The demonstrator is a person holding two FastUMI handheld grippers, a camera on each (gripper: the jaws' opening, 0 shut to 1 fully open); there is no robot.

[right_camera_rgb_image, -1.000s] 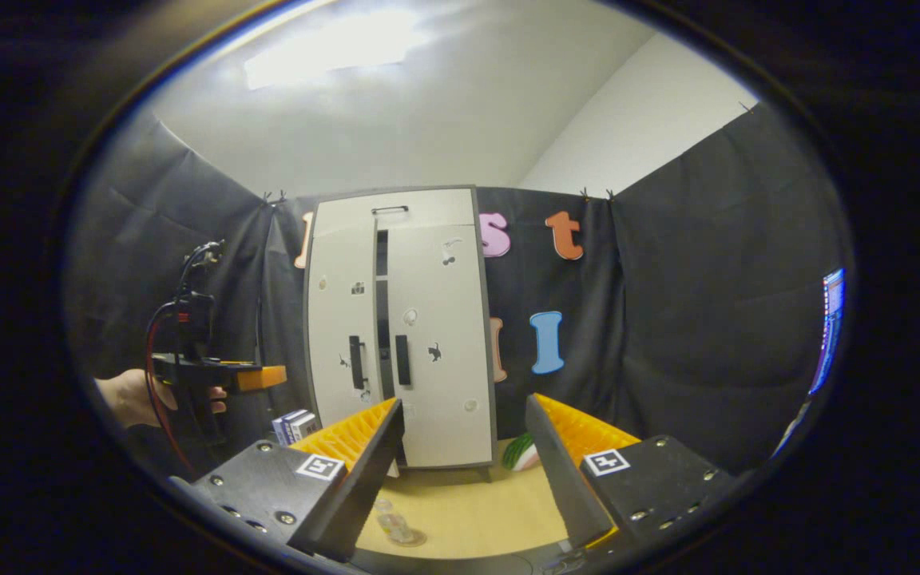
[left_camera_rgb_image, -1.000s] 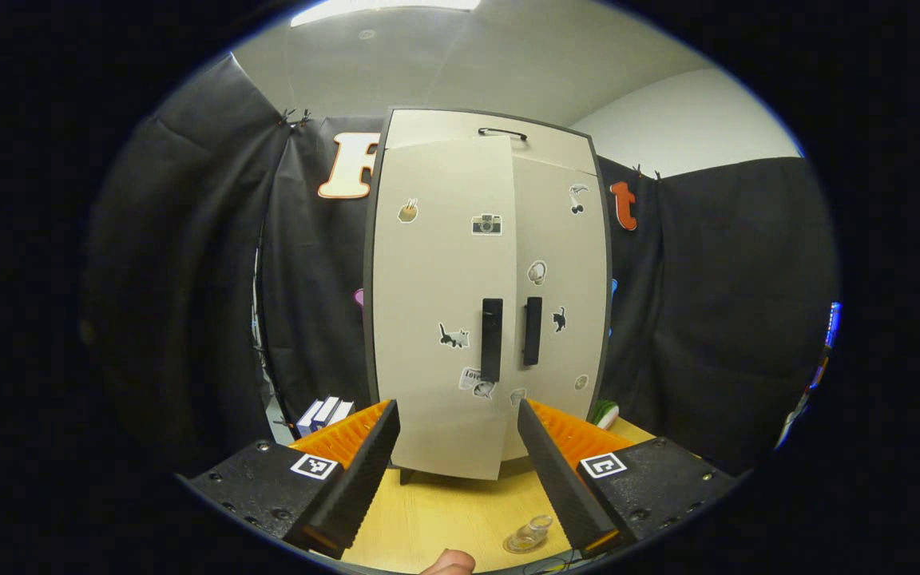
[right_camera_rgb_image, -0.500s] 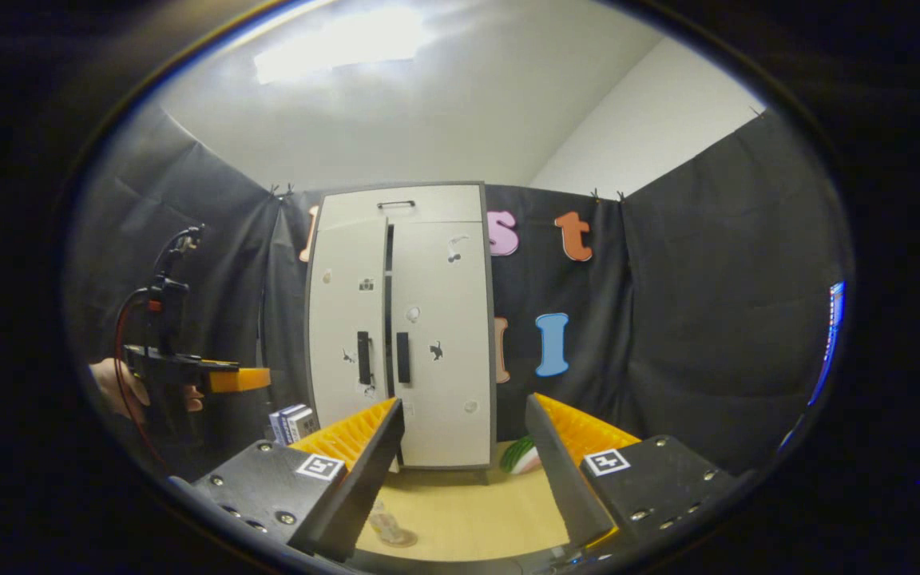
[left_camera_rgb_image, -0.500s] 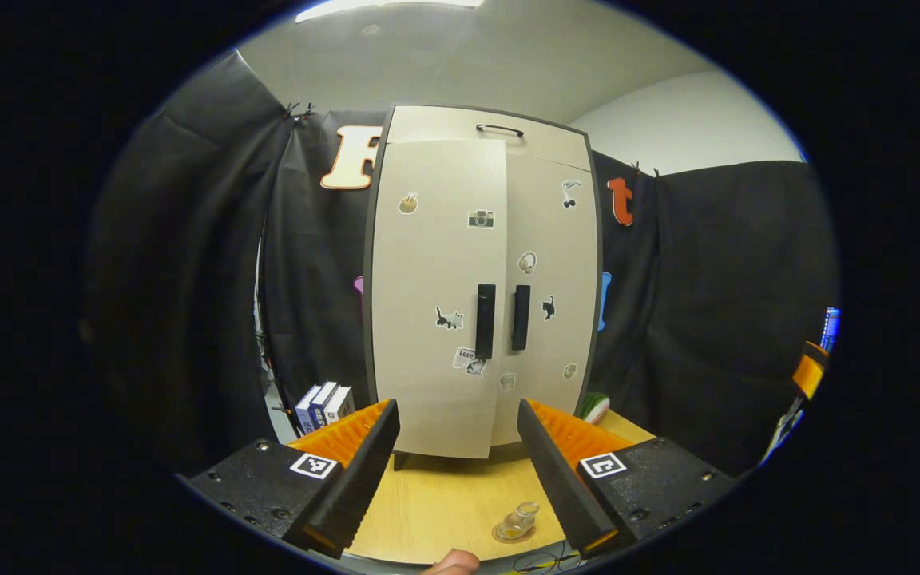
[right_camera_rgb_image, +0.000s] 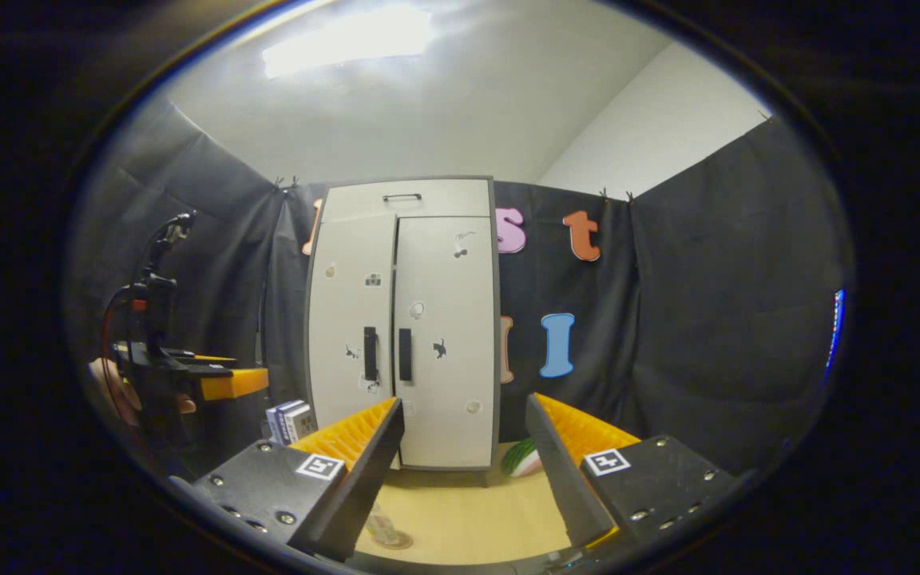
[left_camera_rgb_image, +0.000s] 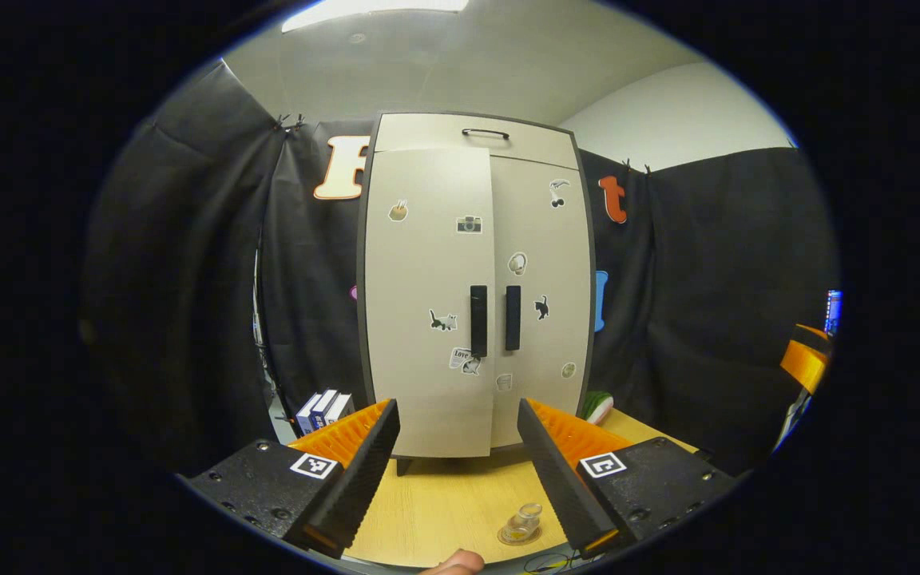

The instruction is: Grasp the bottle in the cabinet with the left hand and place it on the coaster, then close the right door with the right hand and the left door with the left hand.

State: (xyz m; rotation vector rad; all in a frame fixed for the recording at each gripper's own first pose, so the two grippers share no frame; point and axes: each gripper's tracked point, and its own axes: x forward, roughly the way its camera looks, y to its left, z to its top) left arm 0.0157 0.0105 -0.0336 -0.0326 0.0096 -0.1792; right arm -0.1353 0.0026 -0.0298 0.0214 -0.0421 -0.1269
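Observation:
The pale cabinet (left_camera_rgb_image: 476, 287) stands at the back of the wooden table (left_camera_rgb_image: 444, 499). Its right door (left_camera_rgb_image: 541, 295) lies flush. The left door (left_camera_rgb_image: 428, 303) is nearly flush, its edge overlapping the right one slightly. A small clear bottle (left_camera_rgb_image: 525, 517) stands on a round coaster (left_camera_rgb_image: 517, 535), near the table's front edge. My left gripper (left_camera_rgb_image: 458, 411) is open and empty, held back from the doors and apart from them. My right gripper (right_camera_rgb_image: 464, 411) is open and empty too, farther from the cabinet (right_camera_rgb_image: 402, 335). The bottle (right_camera_rgb_image: 380, 527) sits behind its left finger.
Small boxes (left_camera_rgb_image: 323, 409) stand left of the cabinet and a green-and-white object (left_camera_rgb_image: 597, 406) lies to its right. A hand holds the left gripper (right_camera_rgb_image: 216, 382) at the left of the right gripper view. A fingertip (left_camera_rgb_image: 454, 563) pokes in at the bottom edge.
The left door has swung from ajar to nearly flush, closing the dark gap between the doors. My left gripper has drawn back from the cabinet. The right gripper has barely moved.

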